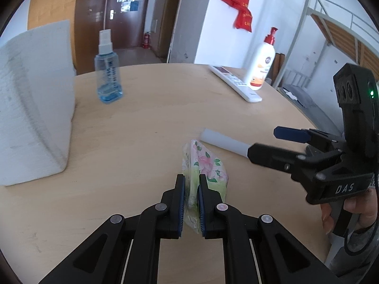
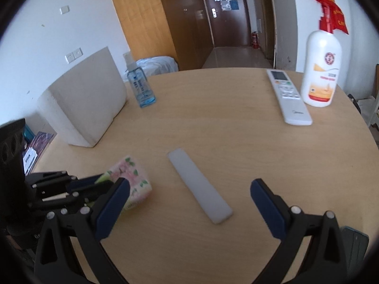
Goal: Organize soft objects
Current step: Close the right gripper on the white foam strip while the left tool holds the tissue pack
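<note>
A floral-printed soft tissue pack point(image 1: 209, 163) is squeezed between the pads of my left gripper point(image 1: 191, 177), which is shut on its near end. In the right wrist view the same pack point(image 2: 133, 177) shows at the lower left with the left gripper point(image 2: 104, 183) on it. A flat white foam strip point(image 2: 199, 184) lies on the round wooden table point(image 2: 225, 137). My right gripper point(image 2: 190, 184) stands wide open, its fingers on either side of the strip and neither pad pressing it. In the left wrist view the right gripper point(image 1: 263, 142) sits at the near end of the strip point(image 1: 222, 140).
A big white foam block point(image 1: 33, 108) stands at the table's left, a blue spray bottle point(image 1: 108, 71) beside it. At the far right lie a white remote point(image 2: 287, 97) and a lotion pump bottle point(image 2: 321, 71). A hand point(image 1: 355, 210) holds the right gripper's handle.
</note>
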`<action>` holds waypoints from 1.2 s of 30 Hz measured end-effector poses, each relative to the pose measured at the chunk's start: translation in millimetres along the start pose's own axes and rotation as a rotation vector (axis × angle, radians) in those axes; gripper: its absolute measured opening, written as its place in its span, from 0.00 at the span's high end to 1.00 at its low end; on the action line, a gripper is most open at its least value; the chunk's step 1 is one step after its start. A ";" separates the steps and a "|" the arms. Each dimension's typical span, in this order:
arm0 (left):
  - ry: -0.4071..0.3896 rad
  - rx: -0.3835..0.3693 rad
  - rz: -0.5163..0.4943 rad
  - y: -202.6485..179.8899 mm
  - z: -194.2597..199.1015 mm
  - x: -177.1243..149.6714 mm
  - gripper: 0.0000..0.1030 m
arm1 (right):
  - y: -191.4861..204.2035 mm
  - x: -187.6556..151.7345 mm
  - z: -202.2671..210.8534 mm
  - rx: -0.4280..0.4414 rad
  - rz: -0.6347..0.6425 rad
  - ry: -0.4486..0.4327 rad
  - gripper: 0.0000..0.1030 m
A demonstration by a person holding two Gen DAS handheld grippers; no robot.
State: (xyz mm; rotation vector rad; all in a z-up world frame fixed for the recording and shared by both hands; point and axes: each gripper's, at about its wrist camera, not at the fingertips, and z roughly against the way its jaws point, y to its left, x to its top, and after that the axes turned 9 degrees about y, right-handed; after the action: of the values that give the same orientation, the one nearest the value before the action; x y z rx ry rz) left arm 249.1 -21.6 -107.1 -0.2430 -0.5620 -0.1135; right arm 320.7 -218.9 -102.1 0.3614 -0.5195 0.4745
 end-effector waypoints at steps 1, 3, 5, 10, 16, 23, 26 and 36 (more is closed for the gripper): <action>-0.003 -0.004 0.004 0.7 -0.1 2.1 0.89 | 0.9 0.4 -1.6 -0.003 0.002 0.007 0.02; -0.009 -0.005 0.007 1.7 0.0 3.3 0.89 | 2.4 1.0 -5.3 -0.005 0.012 0.026 0.17; -0.007 -0.008 0.008 1.4 -2.3 5.0 0.89 | 3.1 1.1 -9.3 -0.010 0.018 0.045 0.23; -0.017 -0.018 0.006 0.4 -0.5 5.2 0.89 | 3.0 0.3 -17.1 -0.045 0.021 0.083 0.23; -0.030 -0.024 0.001 0.0 2.5 5.1 0.89 | 2.8 1.4 -21.0 -0.061 0.018 0.105 0.44; -0.044 -0.028 0.002 2.0 8.6 3.7 0.89 | 4.3 1.5 -19.6 -0.128 0.031 0.112 0.68; -0.057 -0.023 -0.004 1.1 12.9 3.4 0.89 | 10.9 -1.1 -18.4 -0.169 0.064 0.116 0.73; -0.097 -0.024 0.009 6.2 29.8 -5.1 0.89 | 19.3 -7.3 -4.7 -0.199 0.084 0.078 0.89</action>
State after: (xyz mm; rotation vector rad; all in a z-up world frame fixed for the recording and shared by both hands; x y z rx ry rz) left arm 230.6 -7.7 -86.7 -0.2753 -0.6564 -0.0997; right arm 307.0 -203.2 -105.9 0.1302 -0.5021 0.5112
